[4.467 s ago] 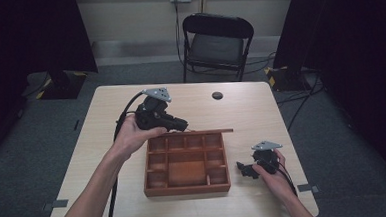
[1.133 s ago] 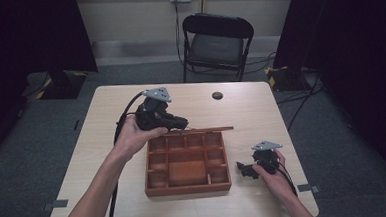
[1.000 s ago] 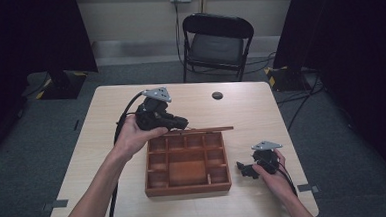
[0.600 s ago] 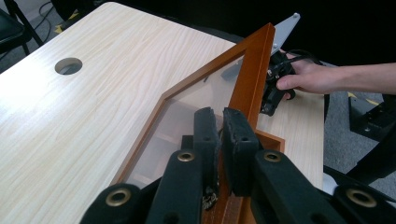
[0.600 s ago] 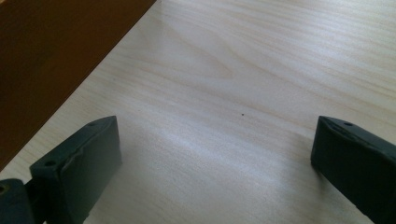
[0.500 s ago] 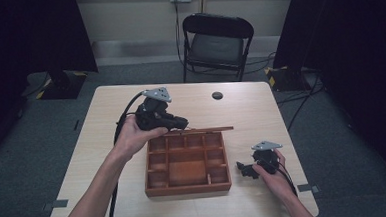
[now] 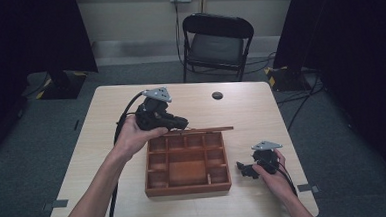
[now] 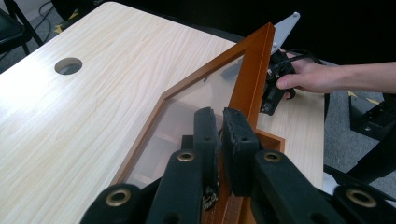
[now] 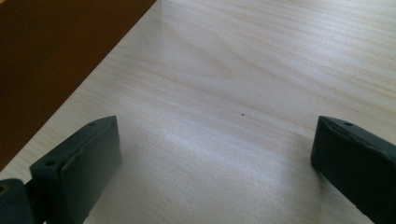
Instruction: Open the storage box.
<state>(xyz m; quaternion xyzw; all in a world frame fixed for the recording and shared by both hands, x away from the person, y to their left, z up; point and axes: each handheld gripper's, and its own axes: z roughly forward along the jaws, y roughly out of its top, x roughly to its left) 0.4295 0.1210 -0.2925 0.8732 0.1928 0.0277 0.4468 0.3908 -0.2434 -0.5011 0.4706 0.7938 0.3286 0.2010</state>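
My left claw [image 8: 219, 140] is clamped on the glass-paned lid [image 8: 250, 70], held raised at the far side of the wooden box [image 7: 186, 164] mid-table. I judge I'm opening it; next, swing it fully back. My right claw [image 9: 210, 158] rests wide open, empty, beside the box.

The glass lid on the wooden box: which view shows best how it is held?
The left gripper view: the left gripper is shut on the lid, pinching its wooden frame, with the clear pane visible. The high view shows the lid edge-on, raised over the box. The right gripper view shows part of the box's wooden side, not the lid.
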